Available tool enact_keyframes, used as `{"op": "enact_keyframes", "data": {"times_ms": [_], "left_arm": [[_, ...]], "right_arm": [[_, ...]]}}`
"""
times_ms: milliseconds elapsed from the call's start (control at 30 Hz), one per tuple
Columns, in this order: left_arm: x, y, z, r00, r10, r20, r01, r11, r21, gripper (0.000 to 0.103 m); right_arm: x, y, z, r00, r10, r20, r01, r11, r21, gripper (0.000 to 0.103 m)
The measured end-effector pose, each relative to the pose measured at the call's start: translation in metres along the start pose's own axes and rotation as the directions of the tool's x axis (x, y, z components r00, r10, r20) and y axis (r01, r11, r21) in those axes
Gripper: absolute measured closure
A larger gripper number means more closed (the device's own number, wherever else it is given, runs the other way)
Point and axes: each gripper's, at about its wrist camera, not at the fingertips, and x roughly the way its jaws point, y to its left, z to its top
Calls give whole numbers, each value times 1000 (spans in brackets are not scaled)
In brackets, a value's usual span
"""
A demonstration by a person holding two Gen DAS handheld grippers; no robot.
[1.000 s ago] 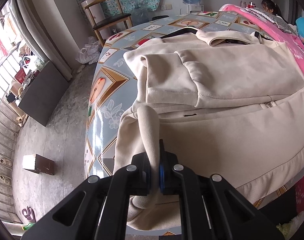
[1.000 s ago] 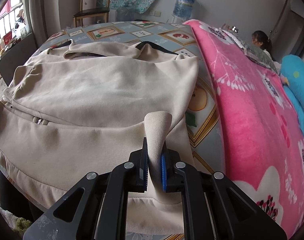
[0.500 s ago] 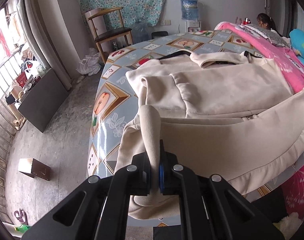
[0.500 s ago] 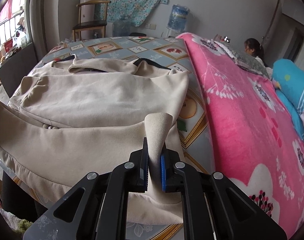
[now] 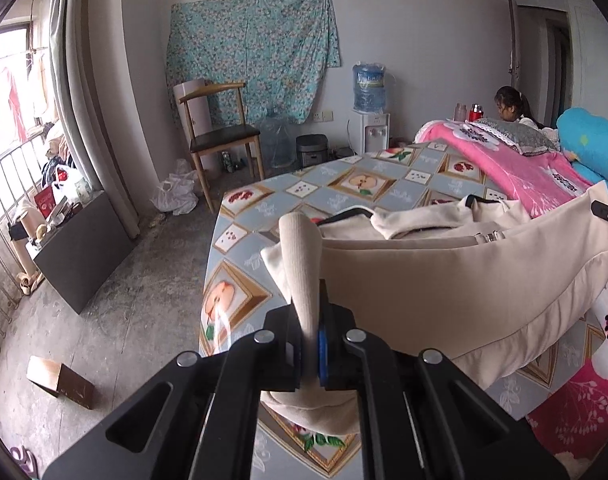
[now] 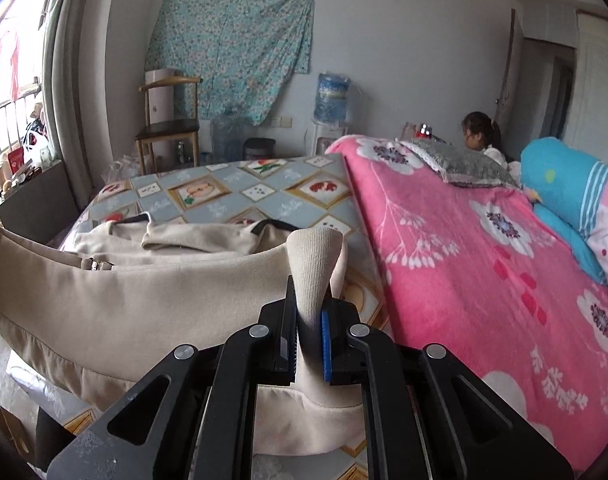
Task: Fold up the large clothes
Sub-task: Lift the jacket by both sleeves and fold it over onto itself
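Observation:
A large cream jacket (image 5: 443,280) lies across the patterned bed sheet (image 5: 343,188), its collar at the far end. My left gripper (image 5: 312,340) is shut on the ribbed hem at the jacket's left bottom corner and holds it raised. My right gripper (image 6: 308,344) is shut on the ribbed hem at the right bottom corner of the jacket (image 6: 144,304), also raised. The lower half hangs stretched between the two grippers, above the upper half. The zipper end (image 6: 98,266) shows at the raised fold.
A pink floral blanket (image 6: 483,260) covers the right of the bed, with a blue pillow (image 6: 563,184) and a seated person (image 6: 479,132) beyond. A wooden chair (image 5: 220,140), a water dispenser (image 5: 369,120) and a dark cabinet (image 5: 84,248) stand on the left floor.
Both grippers have lifted the jacket's bottom hem up from the bed and carried it toward the collar. The cameras now look level across the room.

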Motion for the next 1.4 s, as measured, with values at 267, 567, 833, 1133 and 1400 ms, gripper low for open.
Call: {"op": "enact_keyframes", "data": {"times_ms": [267, 567, 833, 1133, 1400], "left_arm": [[66, 7, 73, 999, 19, 48, -22, 998, 56, 97], [204, 4, 113, 994, 28, -106, -21, 998, 66, 97], [286, 10, 81, 955, 2, -298, 6, 1000, 27, 97], [306, 41, 77, 928, -110, -356, 56, 986, -160, 76], [199, 88, 79, 972, -172, -159, 122, 952, -282, 69]], "right_arm": [[71, -3, 58, 999, 25, 40, -25, 1000, -9, 94], [211, 7, 76, 991, 67, -120, -68, 998, -3, 94], [272, 4, 51, 959, 126, -254, -119, 992, 45, 94], [303, 1, 53, 931, 134, -340, -121, 991, 59, 80], [188, -39, 55, 952, 233, -197, -200, 965, 172, 57]]}}
